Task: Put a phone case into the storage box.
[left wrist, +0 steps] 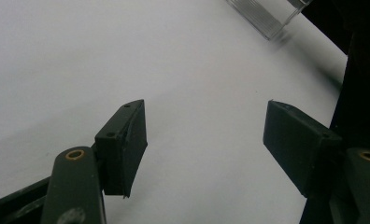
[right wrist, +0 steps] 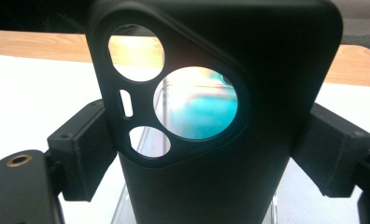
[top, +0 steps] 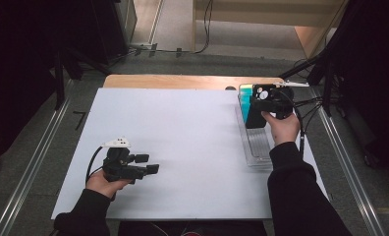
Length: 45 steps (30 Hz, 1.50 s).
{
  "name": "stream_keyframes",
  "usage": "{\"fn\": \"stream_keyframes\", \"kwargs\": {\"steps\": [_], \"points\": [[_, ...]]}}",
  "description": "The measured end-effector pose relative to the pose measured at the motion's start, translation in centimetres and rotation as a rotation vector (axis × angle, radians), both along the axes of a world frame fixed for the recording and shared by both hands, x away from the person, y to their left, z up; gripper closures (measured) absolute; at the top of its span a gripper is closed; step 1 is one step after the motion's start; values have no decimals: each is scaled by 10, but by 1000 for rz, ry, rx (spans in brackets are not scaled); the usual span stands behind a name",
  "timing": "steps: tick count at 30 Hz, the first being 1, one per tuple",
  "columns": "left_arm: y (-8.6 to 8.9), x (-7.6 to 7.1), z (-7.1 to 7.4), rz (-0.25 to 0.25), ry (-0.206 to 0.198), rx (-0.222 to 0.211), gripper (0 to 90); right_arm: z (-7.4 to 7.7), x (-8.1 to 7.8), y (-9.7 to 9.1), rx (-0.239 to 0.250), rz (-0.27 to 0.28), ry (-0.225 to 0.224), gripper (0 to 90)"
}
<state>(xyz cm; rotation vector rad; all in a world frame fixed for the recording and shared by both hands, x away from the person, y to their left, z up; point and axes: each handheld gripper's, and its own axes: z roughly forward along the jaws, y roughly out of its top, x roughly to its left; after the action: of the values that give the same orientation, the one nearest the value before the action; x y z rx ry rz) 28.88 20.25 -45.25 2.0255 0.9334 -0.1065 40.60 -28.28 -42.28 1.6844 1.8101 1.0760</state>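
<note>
The right gripper clamps a black phone case above the clear plastic tray at the table's right edge — apparently mid-placement. Next comes lowering it squarely between the tray walls; the left gripper waits open, empty — resting well apart.

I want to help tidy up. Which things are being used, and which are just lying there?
Being used:
right claw
black phone case
clear tray

Just there:
left claw, open with nothing in it
white table
</note>
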Motion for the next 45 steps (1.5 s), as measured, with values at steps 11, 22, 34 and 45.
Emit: {"fn": "stream_keyframes", "kwargs": {"steps": [11,22,34,45], "points": [[-1,1,-1,-4,1,5,305,-19,29,7,-25,-23,18,123],[-3,2,-3,-11,6,12,305,-24,52,10,-21,-40,54,123],[-3,3,-2,-8,6,3,305,-25,67,17,-25,-58,58,123],[-2,3,-2,-9,8,5,305,-31,75,19,-32,-69,44,115]]}}
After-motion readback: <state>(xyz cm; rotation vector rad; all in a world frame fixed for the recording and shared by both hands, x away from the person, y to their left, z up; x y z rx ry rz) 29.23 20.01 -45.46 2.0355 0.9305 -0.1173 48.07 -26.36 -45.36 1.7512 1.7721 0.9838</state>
